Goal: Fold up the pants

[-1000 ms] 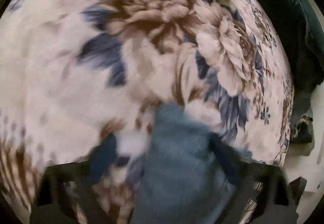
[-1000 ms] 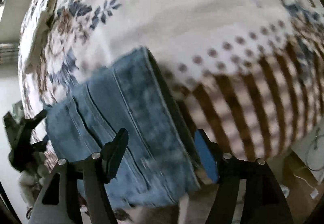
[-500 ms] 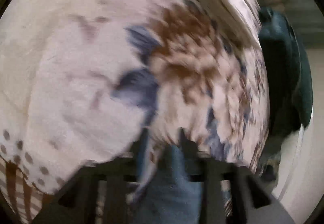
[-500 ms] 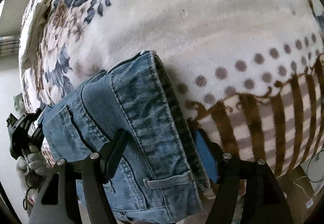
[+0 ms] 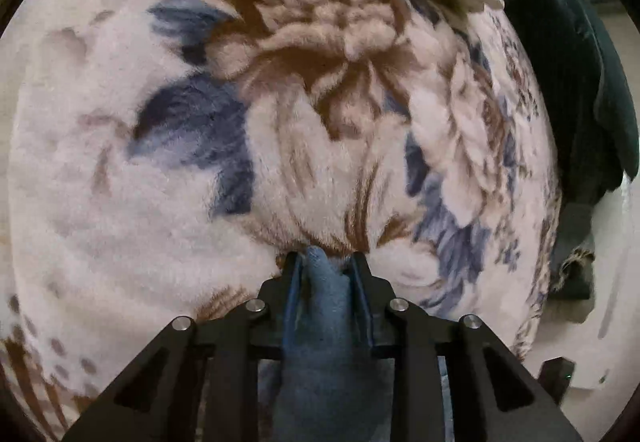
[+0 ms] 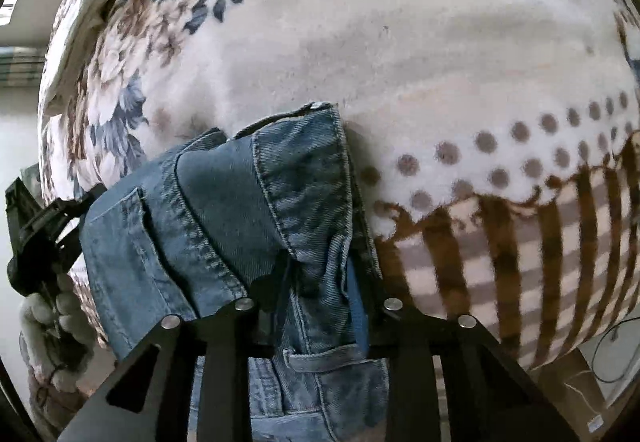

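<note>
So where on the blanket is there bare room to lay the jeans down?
Free: the white blanket beyond the jeans, between the flowers and the dotted border. Crowded: the near edge, under the jeans, and the left edge by the dark clothes.

a home bedroom, judging by the plush floral blanket (image 5: 280,102) spread over a bed.

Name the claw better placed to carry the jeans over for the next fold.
Probably right: the right claw pinches the jeans at the thick waistband. The left claw holds only a narrow bunch.
</note>
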Demonstrator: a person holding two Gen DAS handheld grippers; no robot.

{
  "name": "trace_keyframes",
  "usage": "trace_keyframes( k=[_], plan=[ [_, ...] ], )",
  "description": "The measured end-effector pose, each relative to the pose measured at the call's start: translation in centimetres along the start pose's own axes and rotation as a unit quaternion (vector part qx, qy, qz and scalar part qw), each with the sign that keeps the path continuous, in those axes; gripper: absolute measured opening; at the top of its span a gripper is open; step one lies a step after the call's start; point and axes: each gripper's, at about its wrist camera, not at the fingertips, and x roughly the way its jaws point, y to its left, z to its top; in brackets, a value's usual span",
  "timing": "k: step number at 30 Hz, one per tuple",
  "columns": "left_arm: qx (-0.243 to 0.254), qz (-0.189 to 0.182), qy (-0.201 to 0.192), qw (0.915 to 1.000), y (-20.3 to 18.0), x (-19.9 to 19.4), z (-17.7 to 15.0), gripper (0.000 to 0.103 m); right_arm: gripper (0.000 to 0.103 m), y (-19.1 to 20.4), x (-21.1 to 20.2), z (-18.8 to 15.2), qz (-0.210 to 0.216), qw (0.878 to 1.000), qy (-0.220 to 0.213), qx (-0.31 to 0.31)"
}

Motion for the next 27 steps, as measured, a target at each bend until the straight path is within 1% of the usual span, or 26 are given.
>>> trace_keyframes(
  k=[1,2,3,4,5,6,7,8,10,11,13,14,15,17,18,20,21,22,24,25,26,27],
  plan=[
    [0.003,0.009,-0.001,1.0,-0.1,-0.7,-0.3,0.031,0.046,-0.4,-0.4,0.0,0.012,1.0,0.005,0.013],
    [0.006,0.016,-0.002,0.9999,-0.2,-1.2,-0.7,0.039,0.061,-1.1,-1.1,-0.4,0.029,0.999,0.008,0.028],
    [0.008,0.022,-0.01,0.9997,-0.2,-2.1,-1.4,0.058,0.068,-1.7,-1.9,-0.7,0.044,0.998,0.008,0.043],
    [0.01,0.019,-0.024,0.9995,0.0,-3.3,-2.6,0.073,0.074,-2.7,-2.9,-1.5,0.058,0.996,0.001,0.066],
    [0.013,0.015,-0.029,0.9994,0.1,-4.0,-3.5,0.097,0.074,-3.5,-3.7,-2.4,0.071,0.994,-0.008,0.085],
    [0.015,0.005,-0.03,0.9994,0.2,-4.6,-4.4,0.102,0.074,-4.6,-4.6,-3.9,0.092,0.99,-0.017,0.108],
    [0.017,-0.004,-0.027,0.9995,0.0,-4.6,-5.1,0.102,0.074,-5.2,-5.0,-5.2,0.106,0.986,-0.021,0.127],
    [0.017,-0.01,-0.021,0.9996,0.2,-4.9,-6.0,0.102,0.074,-5.9,-5.0,-6.8,0.132,0.98,-0.023,0.147],
    [0.02,-0.018,-0.001,0.9996,1.0,-4.8,-8.2,0.102,0.074,-6.3,-3.9,-9.0,0.167,0.971,-0.012,0.17],
    [0.02,-0.024,0.009,0.9995,1.5,-4.7,-9.0,0.102,0.074,-6.3,-2.7,-9.9,0.18,0.968,0.001,0.174],
    [0.015,-0.027,0.036,0.9989,2.4,-3.5,-10.8,0.102,0.074,-5.5,-0.2,-10.9,0.189,0.968,0.016,0.167],
    [0.011,-0.03,0.042,0.9986,2.7,-3.3,-11.2,0.102,0.074,-5.0,1.0,-11.1,0.193,0.968,0.022,0.16],
    [0.005,-0.041,0.051,0.9979,3.1,-2.6,-11.8,0.102,0.074,-4.6,2.5,-11.0,0.199,0.967,0.027,0.154],
    [-0.002,-0.048,0.062,0.9969,3.3,-1.7,-12.3,0.102,0.077,-3.9,5.1,-10.6,0.234,0.96,0.031,0.149],
    [-0.004,-0.056,0.067,0.9962,3.3,-1.2,-12.3,0.102,0.078,-3.7,5.8,-10.4,0.241,0.958,0.026,0.154],
    [-0.001,-0.055,0.068,0.9962,3.3,-0.7,-12.2,0.102,0.081,-3.4,6.2,-9.9,0.272,0.948,0.011,0.165],
    [0.002,-0.058,0.069,0.9959,3.3,-0.5,-12.1,0.102,0.081,-3.2,6.2,-9.8,0.28,0.945,0.006,0.17],
    [0.004,-0.058,0.071,0.9957,3.6,-0.7,-12.2,0.103,0.081,-3.1,5.9,-9.7,0.291,0.942,0.003,0.169],
    [0.003,-0.064,0.073,0.9953,3.7,-0.4,-12.0,0.103,0.081,-2.2,5.2,-9.5,0.333,0.931,-0.008,0.151],
    [0.004,-0.066,0.074,0.995,3.7,-0.3,-12.0,0.103,0.081,-1.8,5.0,-9.3,0.34,0.93,-0.01,0.139],
    [0.007,-0.069,0.075,0.9948,3.9,-0.2,-12.1,0.103,0.08,-1.2,5.0,-9.2,0.33,0.936,-0.009,0.126],
    [0.014,-0.071,0.075,0.9945,3.8,0.1,-12.2,0.103,0.08,-0.8,5.3,-8.9,0.303,0.947,-0.003,0.111]
  ],
)
